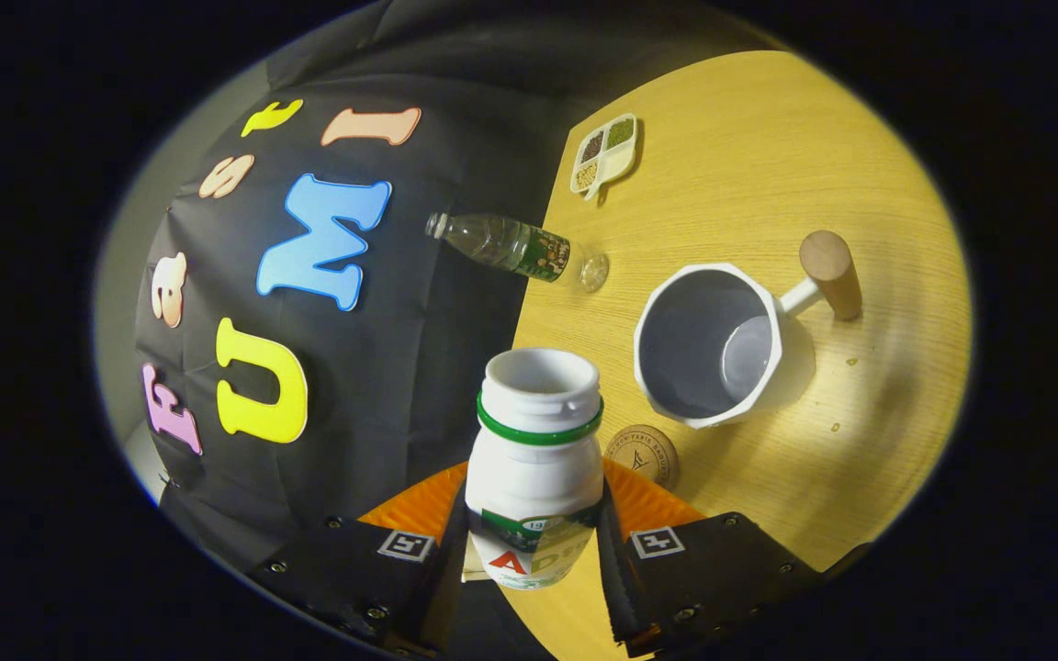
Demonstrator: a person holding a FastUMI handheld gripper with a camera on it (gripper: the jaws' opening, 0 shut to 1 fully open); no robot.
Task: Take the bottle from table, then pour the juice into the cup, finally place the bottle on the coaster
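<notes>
The hand-held gripper (534, 542) grasps the white bottle (535, 468) by its lower body, one finger pressing on each side. The bottle has a green ring below its neck, and its mouth is uncapped and open; what is inside it cannot be seen. Past the fingers, the white faceted cup (711, 344) stands on the wooden desk (768, 165) with its wooden-ended handle (830, 272) pointing away from the bottle; its inside looks pale and grey, and any liquid cannot be made out. The round cork coaster (645, 453) lies on the desk between the bottle and the cup, just beside both. Farther off, a clear plastic bottle (512, 246) stands near the desk's edge, and a small divided dish (604, 153) holds dark, green and pale grains in separate compartments.
</notes>
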